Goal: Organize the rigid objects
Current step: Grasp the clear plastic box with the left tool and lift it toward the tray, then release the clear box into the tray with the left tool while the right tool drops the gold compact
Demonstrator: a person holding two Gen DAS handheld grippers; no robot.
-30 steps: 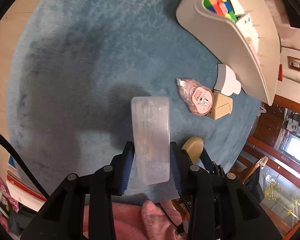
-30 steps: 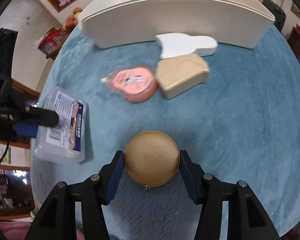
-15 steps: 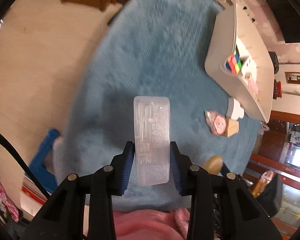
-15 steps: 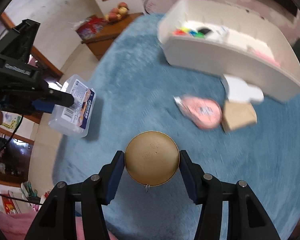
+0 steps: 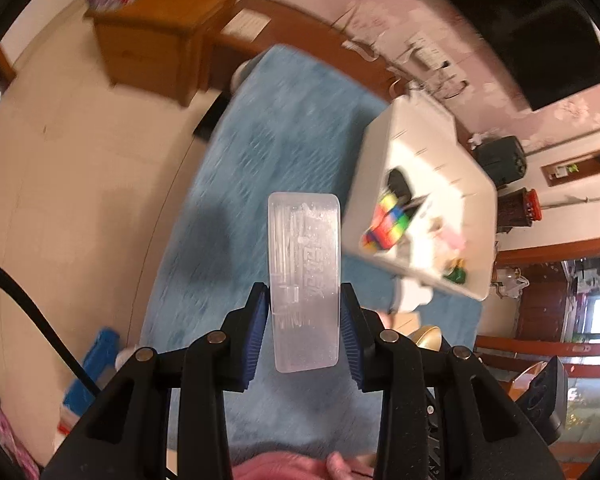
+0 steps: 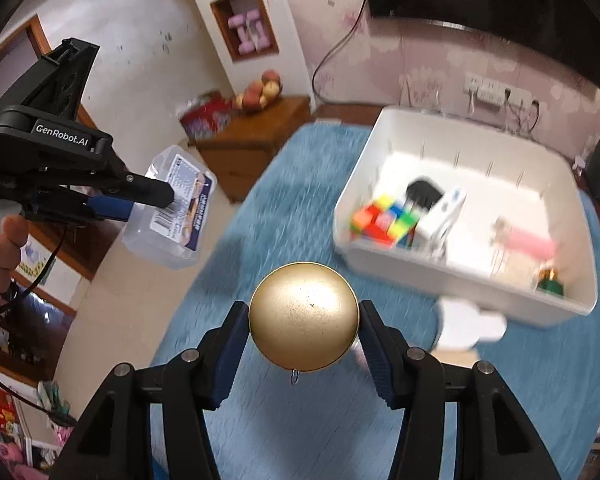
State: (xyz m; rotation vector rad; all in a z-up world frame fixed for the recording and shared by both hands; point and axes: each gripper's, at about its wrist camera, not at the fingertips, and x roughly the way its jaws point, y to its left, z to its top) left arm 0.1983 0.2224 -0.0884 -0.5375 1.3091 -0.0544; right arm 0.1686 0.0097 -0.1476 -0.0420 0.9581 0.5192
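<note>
My left gripper (image 5: 304, 332) is shut on a clear plastic box (image 5: 305, 280) and holds it high above the blue mat (image 5: 276, 160). The box also shows in the right wrist view (image 6: 172, 208), with a printed label, held by the left gripper (image 6: 140, 200). My right gripper (image 6: 304, 336) is shut on a gold ball (image 6: 304, 316) with a small ring at its base, raised above the mat. The white bin (image 6: 452, 276) ahead holds a colourful cube (image 6: 384, 220), a black item, a white box and a pink item. The bin also shows in the left wrist view (image 5: 476, 184).
A white bottle-shaped item (image 6: 468, 324) and a tan box (image 6: 456, 358) lie on the mat in front of the bin. A wooden cabinet (image 6: 252, 136) with fruit stands beyond the mat's far left. The bare floor (image 5: 60, 184) lies left of the mat.
Both grippers have risen and tilted up with their objects. The mat and bin now look farther away, and the bin's inside is in view.
</note>
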